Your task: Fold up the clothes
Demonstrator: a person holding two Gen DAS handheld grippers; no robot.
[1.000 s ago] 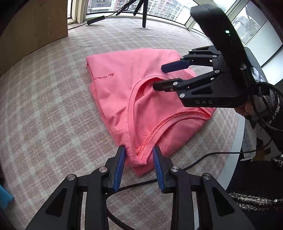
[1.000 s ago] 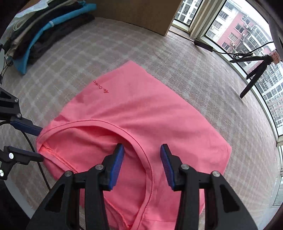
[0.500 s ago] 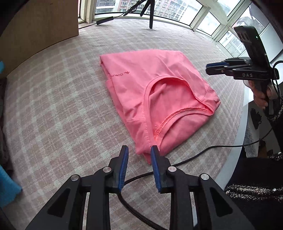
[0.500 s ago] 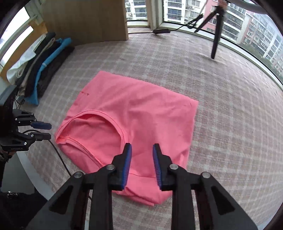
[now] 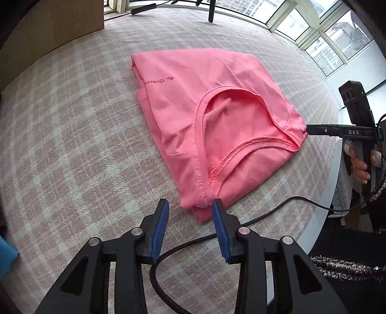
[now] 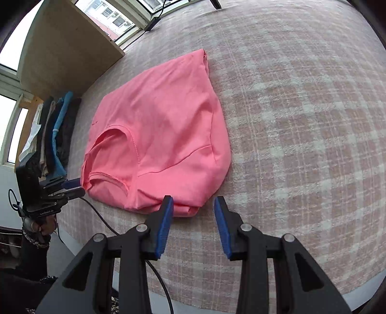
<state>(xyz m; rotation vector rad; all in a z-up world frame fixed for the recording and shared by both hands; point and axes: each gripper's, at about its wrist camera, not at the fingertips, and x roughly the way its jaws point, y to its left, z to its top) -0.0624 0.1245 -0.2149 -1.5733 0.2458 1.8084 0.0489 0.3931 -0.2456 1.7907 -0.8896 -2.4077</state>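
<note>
A pink shirt [image 5: 217, 116] lies folded on the checked tablecloth [image 5: 72, 157], neck opening up. My left gripper [image 5: 190, 205] points down at its near corner. The jaws are opening and the cloth tip lies between them, unpinched. In the right wrist view this left gripper [image 6: 76, 187] sits at the shirt's left corner. My right gripper [image 6: 193, 201] hovers at the other near corner of the shirt [image 6: 156, 135]. Its jaws are opening slightly, the left pad overlapping the cloth edge without gripping it. From the left wrist view the right gripper [image 5: 310, 129] shows side-on against the shirt's right corner.
A row of folded clothes [image 6: 55, 135] lies at the table's far left below a wooden board [image 6: 67, 48]. A black cable [image 5: 265, 215] runs along the near table edge [image 5: 320, 217]. A tripod leg [image 5: 211, 9] stands by the windows. A person's hand [image 5: 359, 166] holds the right gripper.
The right gripper swung from above the shirt's middle out to its near right corner and rolled. The left gripper stayed at its corner, and its jaws narrowed, then widened.
</note>
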